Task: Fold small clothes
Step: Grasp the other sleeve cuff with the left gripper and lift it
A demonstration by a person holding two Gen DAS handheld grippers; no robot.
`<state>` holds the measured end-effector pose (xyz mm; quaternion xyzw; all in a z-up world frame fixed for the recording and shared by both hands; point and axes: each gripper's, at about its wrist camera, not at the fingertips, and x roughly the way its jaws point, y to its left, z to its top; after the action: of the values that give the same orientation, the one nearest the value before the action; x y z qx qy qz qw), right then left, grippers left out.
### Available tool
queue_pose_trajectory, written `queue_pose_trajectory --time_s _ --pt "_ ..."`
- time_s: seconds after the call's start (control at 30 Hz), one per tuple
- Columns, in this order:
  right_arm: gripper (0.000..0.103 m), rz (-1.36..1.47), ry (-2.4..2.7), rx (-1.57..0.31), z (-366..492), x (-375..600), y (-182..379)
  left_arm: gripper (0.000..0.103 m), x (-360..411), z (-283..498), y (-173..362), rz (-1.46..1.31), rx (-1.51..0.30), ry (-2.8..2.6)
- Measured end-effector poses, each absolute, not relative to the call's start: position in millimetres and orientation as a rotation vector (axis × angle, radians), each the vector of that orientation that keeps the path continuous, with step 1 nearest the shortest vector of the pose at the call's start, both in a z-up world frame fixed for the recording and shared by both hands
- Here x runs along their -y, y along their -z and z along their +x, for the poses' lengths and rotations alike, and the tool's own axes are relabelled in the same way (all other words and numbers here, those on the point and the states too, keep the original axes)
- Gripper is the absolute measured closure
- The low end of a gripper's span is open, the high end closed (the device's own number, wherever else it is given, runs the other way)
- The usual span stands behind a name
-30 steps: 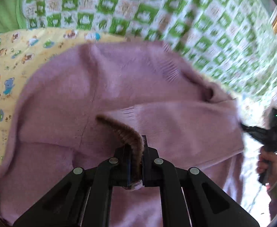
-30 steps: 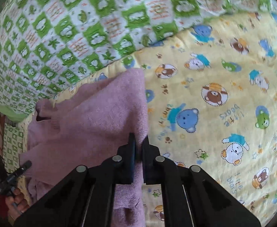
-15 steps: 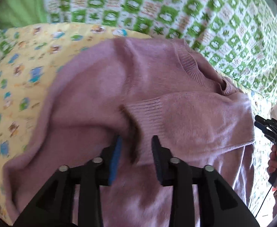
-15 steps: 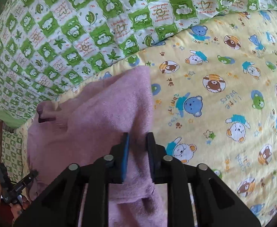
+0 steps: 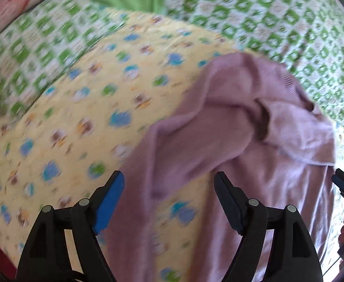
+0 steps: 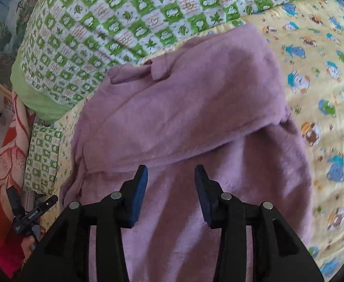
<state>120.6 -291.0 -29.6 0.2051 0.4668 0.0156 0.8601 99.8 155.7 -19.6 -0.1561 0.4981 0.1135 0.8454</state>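
Since the bedding fills most of both views, start there: a green-and-white checked quilt [image 6: 129, 21] runs across the top of the right wrist frame, and a yellow bear-print blanket [image 6: 322, 75] takes the right side of it. On that blanket lies the mauve knit sweater [image 6: 186, 108], dead centre in the right view and in the right half of the left view, with one sleeve [image 5: 195, 150] laid across the body and a fold edge crossing the middle. I'd say we're between folds here, with both grippers letting go after tucking parts in. The left gripper [image 5: 169, 183] has its jaws opening wide, with only a loose bit of sweater edge and blanket seen between them, nothing pinched. The right gripper [image 6: 170, 176] is opening too, narrower, hanging over the lower body of the sweater without pressing on it. The next move probably calls for grabbing the hem end and bringing it up toward the collar. As for writing, the checked squares carry tiny text I can't read, and there's a small white label on the other gripper at lower left of the right view, also illegible.
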Motion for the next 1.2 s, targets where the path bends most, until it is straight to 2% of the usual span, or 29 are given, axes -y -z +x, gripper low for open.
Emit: queue_pose_trajectory --time_s 0.33,0.47,0.67,0.73,0.8,0.87,1.0,1.2 --pt "0.06 0.437 -0.081 -1.023 97.2 243.0 42.0 0.027 -175.3 65.7 49.6 -0.33 -1.154 -0.262" --pt "0.06 0.425 -0.093 -1.022 91.9 233.8 37.7 0.048 -180.2 59.5 54.4 -0.362 -1.18 -0.221" --pt "0.06 0.423 -0.098 -1.035 82.9 224.0 39.9 0.051 -177.1 34.4 57.1 -0.364 -1.209 -0.19" --pt "0.06 0.421 -0.102 -1.039 80.2 221.3 41.5 0.055 -174.5 24.3 58.7 -0.351 -1.219 -0.185" --pt "0.06 0.424 -0.103 -1.044 77.3 219.3 43.6 0.081 -172.1 18.3 61.7 -0.342 -1.236 -0.171" --pt "0.06 0.425 -0.104 -1.048 74.5 217.3 45.5 0.094 -168.0 12.5 62.1 -0.308 -1.232 -0.174" --pt "0.06 0.425 -0.102 -1.056 69.9 216.0 48.6 0.097 -161.9 9.9 49.1 -0.327 -1.182 -0.13" --pt "0.06 0.428 -0.102 -1.056 67.8 217.3 49.0 0.097 -137.4 37.4 -5.9 -0.453 -1.047 0.047"
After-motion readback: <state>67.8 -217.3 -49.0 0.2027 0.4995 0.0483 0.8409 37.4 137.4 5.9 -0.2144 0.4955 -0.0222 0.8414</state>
